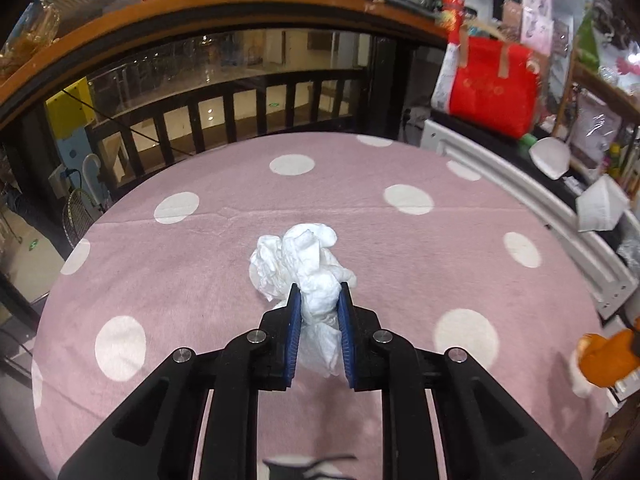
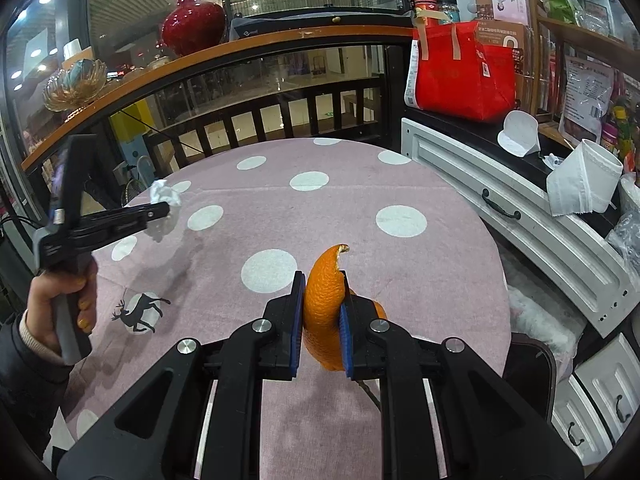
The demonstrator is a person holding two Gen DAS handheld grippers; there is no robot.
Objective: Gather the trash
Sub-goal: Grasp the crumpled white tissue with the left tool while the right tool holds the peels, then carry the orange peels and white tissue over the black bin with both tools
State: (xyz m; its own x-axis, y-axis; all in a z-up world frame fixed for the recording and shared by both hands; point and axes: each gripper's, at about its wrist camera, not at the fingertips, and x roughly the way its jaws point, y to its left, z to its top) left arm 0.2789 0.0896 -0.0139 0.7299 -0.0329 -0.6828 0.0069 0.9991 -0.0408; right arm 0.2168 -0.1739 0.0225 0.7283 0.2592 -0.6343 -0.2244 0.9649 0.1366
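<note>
mid-collection, both pieces picked up. left gripper (image 1: 319,300) fingers clamped on the tissue (image 1: 298,258), centre of the left view, apparently lifted above the bench (image 1: 400,264). right gripper (image 2: 322,288) fingers pinched on the peel (image 2: 325,280), lower centre of the right view. no bin in sight in either view. next: carry both to a bin, then open above it.

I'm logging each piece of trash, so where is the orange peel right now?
In the right wrist view the orange peel is pinched between the right gripper pads, held over the pink dotted tablecloth, near its right side.
</note>
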